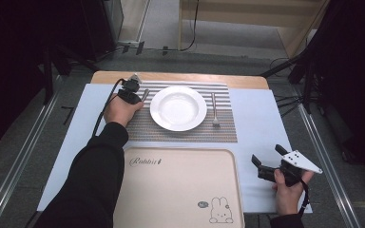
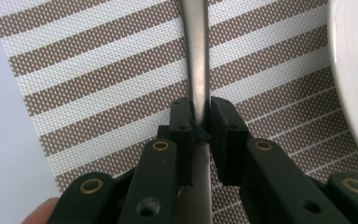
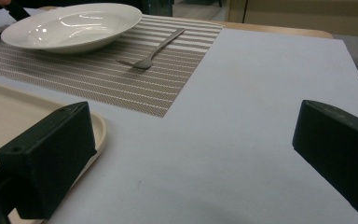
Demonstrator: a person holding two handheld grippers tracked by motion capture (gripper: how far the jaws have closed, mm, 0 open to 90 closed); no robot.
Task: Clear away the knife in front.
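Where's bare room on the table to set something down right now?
The beige tray is bare apart from its printed rabbit. The white cover is free between the striped placemat and the right gripper. Crowded: the placemat, with the plate, the fork and the left gripper clamped on a metal handle.

In the left gripper view the utensil (image 2: 196,56) pinched between the jaws runs off the top edge, so whether it is a knife or a spoon cannot be told, and its lower part is hidden behind the jaws. The plate (image 2: 354,74) there is cut off by the right edge. In the high view the tray (image 1: 180,185) runs off the bottom edge, and the sleeve (image 1: 92,185) covers its left rim.
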